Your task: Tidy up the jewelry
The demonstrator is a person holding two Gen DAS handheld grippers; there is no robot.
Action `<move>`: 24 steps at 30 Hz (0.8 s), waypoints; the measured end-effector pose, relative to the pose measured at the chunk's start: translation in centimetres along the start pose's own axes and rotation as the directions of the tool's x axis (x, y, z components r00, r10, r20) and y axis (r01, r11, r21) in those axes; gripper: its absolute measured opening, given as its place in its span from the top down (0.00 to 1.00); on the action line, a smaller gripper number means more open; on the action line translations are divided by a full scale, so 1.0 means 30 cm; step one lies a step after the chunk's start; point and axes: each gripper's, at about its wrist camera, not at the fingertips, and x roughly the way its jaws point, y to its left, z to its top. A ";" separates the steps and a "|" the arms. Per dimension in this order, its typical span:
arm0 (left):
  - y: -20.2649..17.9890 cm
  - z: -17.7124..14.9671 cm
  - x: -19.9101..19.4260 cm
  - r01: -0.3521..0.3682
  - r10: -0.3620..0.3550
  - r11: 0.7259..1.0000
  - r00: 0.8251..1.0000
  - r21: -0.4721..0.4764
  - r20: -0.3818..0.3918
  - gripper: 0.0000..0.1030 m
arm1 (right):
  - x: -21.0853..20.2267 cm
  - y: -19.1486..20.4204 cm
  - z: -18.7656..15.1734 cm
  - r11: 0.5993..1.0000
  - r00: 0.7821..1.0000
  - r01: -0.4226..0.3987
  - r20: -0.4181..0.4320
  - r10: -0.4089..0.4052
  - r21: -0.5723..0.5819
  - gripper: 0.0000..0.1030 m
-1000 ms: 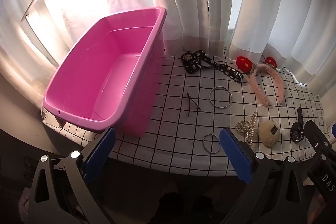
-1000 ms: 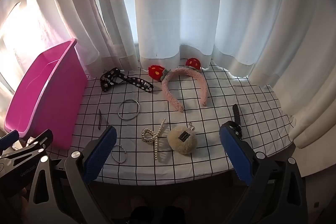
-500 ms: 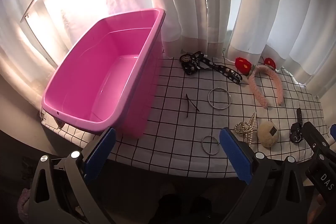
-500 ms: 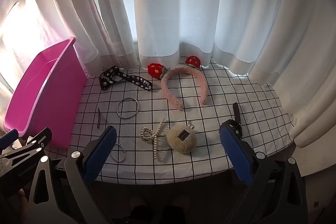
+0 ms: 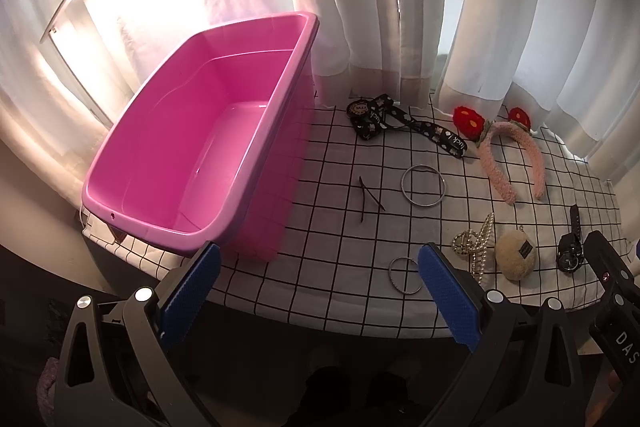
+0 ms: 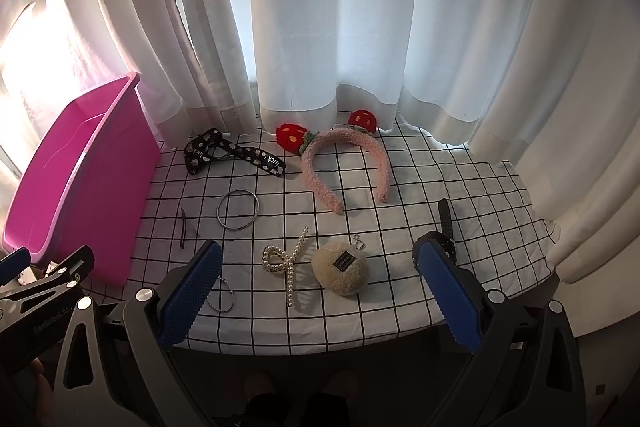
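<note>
An empty pink bin [image 5: 192,163] [image 6: 76,187] stands at the table's left. On the checked cloth lie a black lanyard [image 5: 404,125] [image 6: 236,153], a pink strawberry headband [image 5: 510,155] [image 6: 344,163], a large silver bangle [image 5: 423,185] [image 6: 238,209], a small bangle [image 5: 404,275] [image 6: 222,295], a black hairpin [image 5: 366,197] [image 6: 183,227], a pearl claw clip [image 5: 474,247] [image 6: 286,263], a beige plush ball [image 5: 515,254] [image 6: 340,267] and a black watch [image 5: 572,247] [image 6: 445,217]. My left gripper [image 5: 320,291] and right gripper [image 6: 320,291] are open and empty, at the table's front edge.
White curtains [image 6: 328,27] hang right behind the table and touch its back edge. The cloth [image 5: 332,227] drops off at the near edge. Each gripper shows at the side of the other's view.
Both views have pulled back and risen slightly, so the table sits a little lower and farther. No object has moved and both jaws stay open.
</note>
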 end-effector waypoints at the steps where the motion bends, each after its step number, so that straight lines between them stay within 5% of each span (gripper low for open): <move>1: 0.002 0.001 0.000 0.001 -0.001 1.000 1.000 -0.002 0.000 0.06 | 0.000 0.000 0.001 1.000 1.000 -0.001 0.000 0.001 0.000 0.08; 24: -0.012 0.006 0.004 0.011 -0.011 0.999 1.000 0.031 0.005 0.06 | 0.010 -0.001 0.004 1.000 1.000 -0.002 -0.017 0.003 0.018 0.08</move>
